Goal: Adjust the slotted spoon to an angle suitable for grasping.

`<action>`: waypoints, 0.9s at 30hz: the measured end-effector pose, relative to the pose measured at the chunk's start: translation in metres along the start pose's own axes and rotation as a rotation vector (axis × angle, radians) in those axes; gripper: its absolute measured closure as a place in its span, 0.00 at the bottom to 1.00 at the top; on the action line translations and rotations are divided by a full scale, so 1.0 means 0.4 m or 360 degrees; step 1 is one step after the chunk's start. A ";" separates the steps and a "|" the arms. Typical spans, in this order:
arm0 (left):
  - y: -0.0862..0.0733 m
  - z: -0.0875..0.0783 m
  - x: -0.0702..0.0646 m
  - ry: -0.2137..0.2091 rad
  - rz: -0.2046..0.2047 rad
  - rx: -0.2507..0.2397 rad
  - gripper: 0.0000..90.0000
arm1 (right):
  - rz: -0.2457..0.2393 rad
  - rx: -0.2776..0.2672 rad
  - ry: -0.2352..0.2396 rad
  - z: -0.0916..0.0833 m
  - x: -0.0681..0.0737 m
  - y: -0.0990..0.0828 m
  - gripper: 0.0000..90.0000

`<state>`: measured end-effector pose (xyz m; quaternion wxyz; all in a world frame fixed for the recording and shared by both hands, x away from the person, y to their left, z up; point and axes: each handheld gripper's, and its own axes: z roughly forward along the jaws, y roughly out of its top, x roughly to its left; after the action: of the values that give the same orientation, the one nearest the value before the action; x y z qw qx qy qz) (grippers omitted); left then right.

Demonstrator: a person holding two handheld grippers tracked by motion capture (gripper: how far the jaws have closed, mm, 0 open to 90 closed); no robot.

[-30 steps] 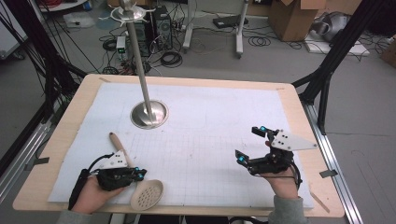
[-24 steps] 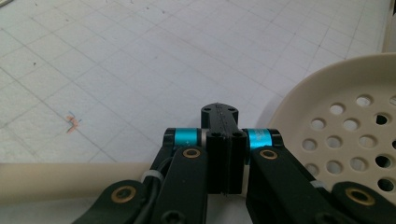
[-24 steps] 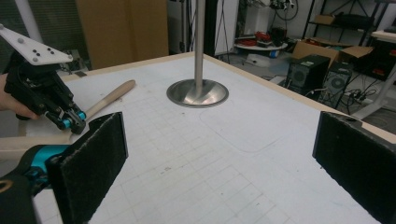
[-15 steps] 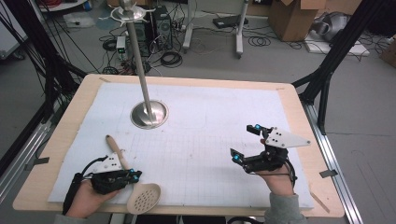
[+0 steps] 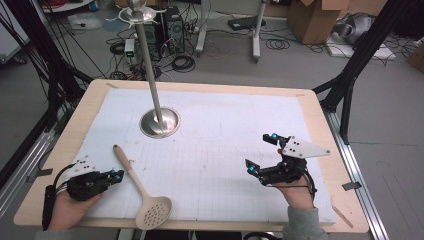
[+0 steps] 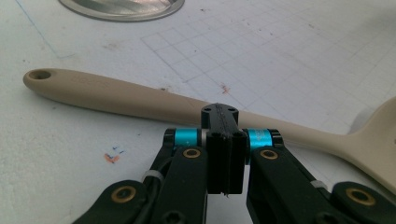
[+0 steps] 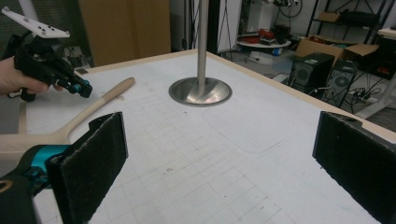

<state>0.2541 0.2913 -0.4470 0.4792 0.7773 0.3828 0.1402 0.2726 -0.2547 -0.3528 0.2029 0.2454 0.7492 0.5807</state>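
A beige slotted spoon (image 5: 134, 178) lies flat on the white gridded mat (image 5: 220, 130), handle toward the far left, perforated head (image 5: 152, 212) at the table's front edge. My left gripper (image 5: 118, 174) rests low at the front left, jaws shut with nothing in them, tips just left of the handle's middle. In the left gripper view the shut jaws (image 6: 219, 112) point across the handle (image 6: 116, 95). My right gripper (image 5: 261, 153) hovers at the front right, wide open and holding nothing; its pads (image 7: 93, 158) frame bare mat. The right gripper view also shows the left gripper (image 7: 81, 88).
A metal stand with a round base (image 5: 160, 122) and tall pole rises from the mat's far left; the base (image 7: 201, 91) also shows in the right gripper view. The wooden table rim (image 5: 320, 107) surrounds the mat. Cables, boxes and frames stand on the floor beyond.
My left gripper has drawn back to the left, off the spoon handle, still shut. The spoon shifted slightly toward the front edge early on and now lies still. The right gripper barely moved.
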 end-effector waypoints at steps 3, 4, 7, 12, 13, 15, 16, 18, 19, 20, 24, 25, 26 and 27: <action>0.005 0.013 0.001 0.0007 -0.0003 0.0059 1.00 | -0.0002 0.0004 0.0001 0.000 0.001 -0.001 0.02; 0.006 0.015 0.001 0.0003 0.0006 0.0058 1.00 | -0.0001 0.0008 0.0000 -0.001 0.003 -0.001 0.02; 0.012 0.027 0.000 -0.0009 0.0015 0.0078 1.00 | -0.0004 0.0006 -0.0001 -0.004 0.004 -0.002 0.02; 0.022 0.045 0.001 -0.0019 0.0019 0.0105 1.00 | 0.0000 0.0023 -0.0010 -0.009 0.007 -0.005 0.02; 0.024 0.049 0.002 -0.0022 0.0023 0.0106 1.00 | 0.0000 0.0024 -0.0011 -0.009 0.007 -0.005 0.02; 0.028 0.058 0.000 -0.0024 0.0022 0.0108 1.00 | -0.0005 0.0027 -0.0016 -0.011 0.007 -0.007 0.02; 0.031 0.062 0.000 -0.0026 0.0026 0.0113 1.00 | -0.0002 0.0030 -0.0018 -0.012 0.007 -0.008 0.02; 0.036 0.071 -0.001 -0.0032 0.0035 0.0117 1.00 | 0.0001 0.0035 -0.0022 -0.014 0.009 -0.009 0.02; 0.039 0.077 -0.003 -0.0037 0.0038 0.0119 1.00 | -0.0001 0.0034 -0.0022 -0.015 0.009 -0.010 0.02; 0.041 0.082 -0.006 -0.0040 0.0047 0.0125 1.00 | 0.0001 0.0036 -0.0023 -0.017 0.009 -0.010 0.02; 0.053 0.106 -0.018 -0.0054 0.0078 0.0152 1.00 | -0.0001 0.0036 -0.0035 -0.025 0.007 -0.015 0.02; 0.056 0.113 -0.022 -0.0063 0.0086 0.0160 1.00 | 0.0010 0.0038 -0.0041 -0.027 0.007 -0.016 0.02; 0.058 0.118 -0.026 -0.0069 0.0086 0.0158 1.00 | 0.0013 0.0038 -0.0042 -0.029 0.006 -0.017 0.02; 0.061 0.124 -0.029 -0.0077 0.0101 0.0169 1.00 | 0.0006 0.0037 -0.0041 -0.030 0.005 -0.018 0.02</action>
<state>0.2869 0.2451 -0.4493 0.4417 0.8166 0.3530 0.1160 0.2630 -0.2643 -0.3569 0.2085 0.2566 0.7528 0.5692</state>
